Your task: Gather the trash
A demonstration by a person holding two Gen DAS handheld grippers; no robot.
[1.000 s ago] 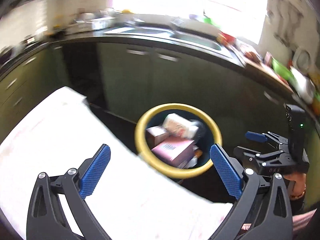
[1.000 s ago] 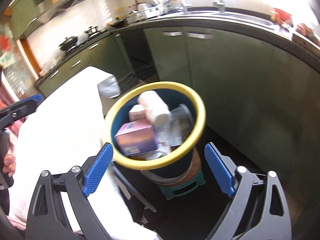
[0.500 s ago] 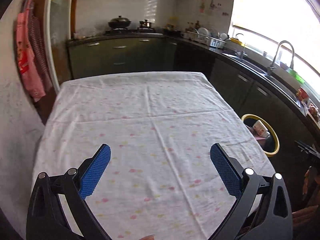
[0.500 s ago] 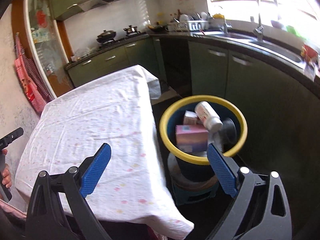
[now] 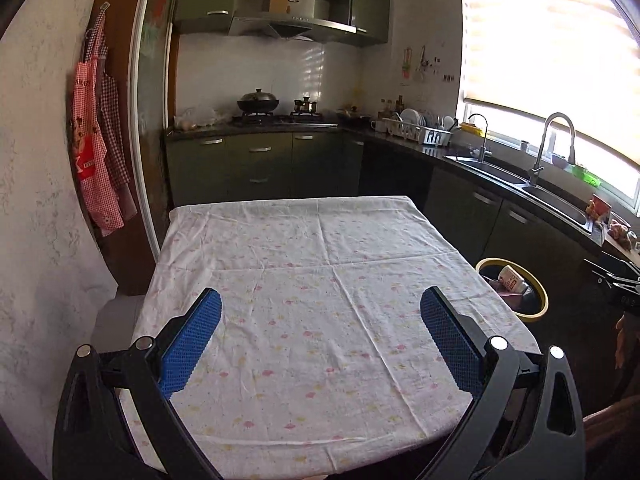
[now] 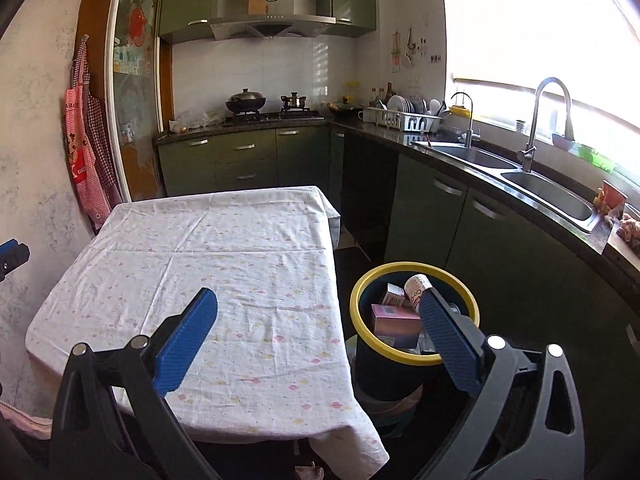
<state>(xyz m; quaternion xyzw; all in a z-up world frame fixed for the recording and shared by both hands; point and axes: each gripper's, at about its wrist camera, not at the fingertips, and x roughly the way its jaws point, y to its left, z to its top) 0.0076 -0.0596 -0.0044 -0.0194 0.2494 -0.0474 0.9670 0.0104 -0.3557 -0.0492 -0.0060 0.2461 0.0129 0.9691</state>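
While I hold both my tongs up over the table (image 5: 320, 280), my left tongs (image 5: 320, 344) are wide apart with nothing between the blue pads (image 5: 188, 344). My right tongs (image 6: 316, 340) are wide apart too, and they hold nothing. I see a white cloth (image 6: 208, 264) with little pink and yellow spots lying over the whole table top. Beside the table, on my right, stands the trash bin (image 6: 362, 308). It is dark blue with a yellow ring around the top. It sits on a small stool (image 6: 394, 410) on the floor, close to the table edge and in front of the green cupboards (image 6: 452, 216). Inside the bin I see a pink box (image 6: 394, 316), a smaller box behind it, and a white tub (image 6: 416, 286) with red marks lying tilted on top. My right pad covers part of the bin in the right view. From the left tongs I see the bin lower down past the table's right edge. Far back there is a black pot (image 5: 258, 101) on the stove, a dish rack (image 5: 418, 130) with plates, and a sink (image 6: 548, 196) with a tall tap under the bright window. A red checked apron (image 5: 94, 148) hangs on the wall at my left.
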